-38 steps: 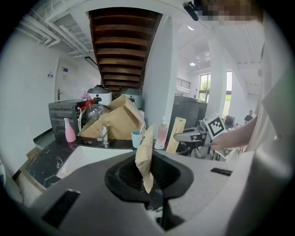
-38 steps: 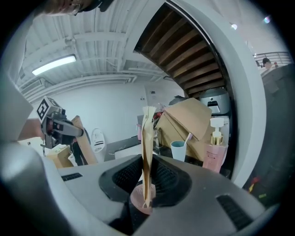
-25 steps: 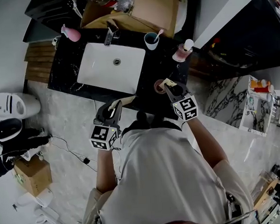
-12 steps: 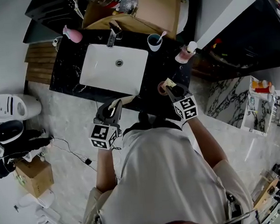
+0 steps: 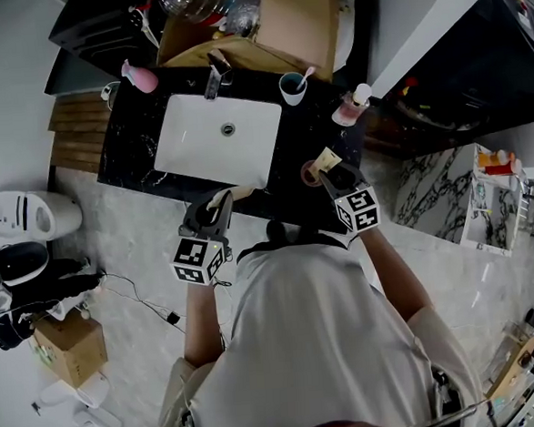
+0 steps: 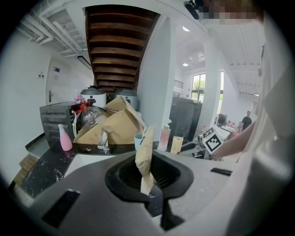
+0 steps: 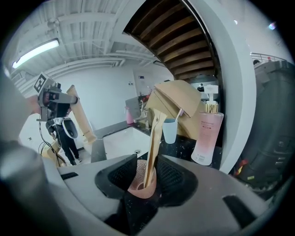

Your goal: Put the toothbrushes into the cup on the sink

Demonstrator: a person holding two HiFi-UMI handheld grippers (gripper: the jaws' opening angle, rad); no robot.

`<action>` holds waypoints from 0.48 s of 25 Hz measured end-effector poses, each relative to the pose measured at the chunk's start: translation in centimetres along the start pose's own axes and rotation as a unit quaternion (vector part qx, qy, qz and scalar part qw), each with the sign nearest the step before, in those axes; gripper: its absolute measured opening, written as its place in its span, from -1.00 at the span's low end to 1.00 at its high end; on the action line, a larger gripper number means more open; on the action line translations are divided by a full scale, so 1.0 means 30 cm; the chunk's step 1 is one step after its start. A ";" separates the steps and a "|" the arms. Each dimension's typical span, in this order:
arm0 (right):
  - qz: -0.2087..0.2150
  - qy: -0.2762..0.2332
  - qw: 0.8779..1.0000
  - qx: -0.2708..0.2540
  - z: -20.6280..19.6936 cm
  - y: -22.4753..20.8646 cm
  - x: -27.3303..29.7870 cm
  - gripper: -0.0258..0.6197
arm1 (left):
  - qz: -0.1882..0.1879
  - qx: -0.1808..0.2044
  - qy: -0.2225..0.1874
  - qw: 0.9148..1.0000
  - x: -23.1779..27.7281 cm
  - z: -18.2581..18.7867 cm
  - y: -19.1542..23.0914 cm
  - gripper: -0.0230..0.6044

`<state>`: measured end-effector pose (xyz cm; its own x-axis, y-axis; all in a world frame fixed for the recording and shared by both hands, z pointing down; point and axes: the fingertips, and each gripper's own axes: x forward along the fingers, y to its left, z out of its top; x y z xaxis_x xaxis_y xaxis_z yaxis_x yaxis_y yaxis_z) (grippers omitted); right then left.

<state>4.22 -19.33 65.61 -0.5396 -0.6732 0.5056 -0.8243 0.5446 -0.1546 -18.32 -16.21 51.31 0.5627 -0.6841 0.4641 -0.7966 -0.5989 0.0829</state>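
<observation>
At the far left of the black counter [image 5: 123,140] a pink bottle [image 5: 141,77] stands by the back corner of the white sink [image 5: 189,145], with the faucet [image 5: 213,73] behind the basin and a cardboard box [image 5: 276,16] beyond it. In front of the sink's near edge, off the counter, the left gripper [image 6: 147,185] is clenched on a paper-wrapped toothbrush [image 6: 144,154]. The tan packet is pinched low down between the jaws and rises nearly upright, leaning slightly. To the right of the faucet a blue cup [image 5: 290,86] stands at the back of the counter with a pink-headed toothbrush [image 5: 307,68] leaning out of it. Nearer the front edge, right of the sink, sits a pink cup [image 7: 134,179] holding a second wrapped toothbrush [image 7: 154,136], which stands up in it, tilted a little to the right. The right gripper [image 7: 144,177] is around this cup, its jaws opening. The cup and packet are between the pads, which no longer press on the packet. At the far right a pink soap dispenser [image 7: 205,138] stands on the counter near the wall.
</observation>
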 end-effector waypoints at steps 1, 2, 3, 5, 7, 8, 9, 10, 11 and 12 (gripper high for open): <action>-0.002 0.000 1.000 0.002 0.000 -0.002 -0.007 -0.45 | -0.003 0.002 -0.001 1.000 0.004 0.005 -0.001 -0.81; -0.003 0.000 1.000 0.003 -0.001 -0.003 -0.014 -0.45 | -0.007 0.004 -0.002 1.000 0.009 0.010 -0.004 -0.81; -0.004 -0.001 1.000 0.005 -0.002 -0.003 -0.021 -0.45 | -0.011 0.007 -0.002 1.000 0.015 0.014 -0.008 -0.81; -0.006 -0.003 1.000 0.006 -0.002 -0.002 -0.039 -0.45 | -0.019 0.012 -0.004 1.000 0.028 0.023 -0.019 -0.81; -0.009 -0.005 1.000 0.007 -0.003 -0.002 -0.061 -0.45 | -0.028 0.018 -0.006 0.999 0.042 0.035 -0.034 -0.81; -0.011 -0.005 1.000 0.007 -0.005 -0.003 -0.073 -0.45 | -0.033 0.021 -0.007 0.999 0.050 0.042 -0.042 -0.81; -0.013 -0.006 1.000 0.008 -0.006 -0.006 -0.085 -0.45 | -0.038 0.024 -0.008 0.999 0.060 0.049 -0.050 -0.81; -0.016 -0.007 1.000 0.010 -0.007 -0.011 -0.096 -0.45 | -0.044 0.028 -0.009 0.999 0.070 0.058 -0.058 -0.81; -0.019 -0.008 1.000 0.012 -0.008 -0.017 -0.108 -0.45 | -0.049 0.032 -0.010 0.998 0.080 0.067 -0.066 -0.81; -0.023 -0.008 1.000 0.014 -0.009 -0.023 -0.119 -0.45 | -0.054 0.035 -0.011 0.998 0.091 0.074 -0.075 -0.81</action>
<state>6.76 -17.16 64.15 -0.5036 -0.7058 0.4983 -0.8526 0.4991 -0.1547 -14.51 -17.65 50.42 0.6502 -0.6216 0.4370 -0.7135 -0.6972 0.0699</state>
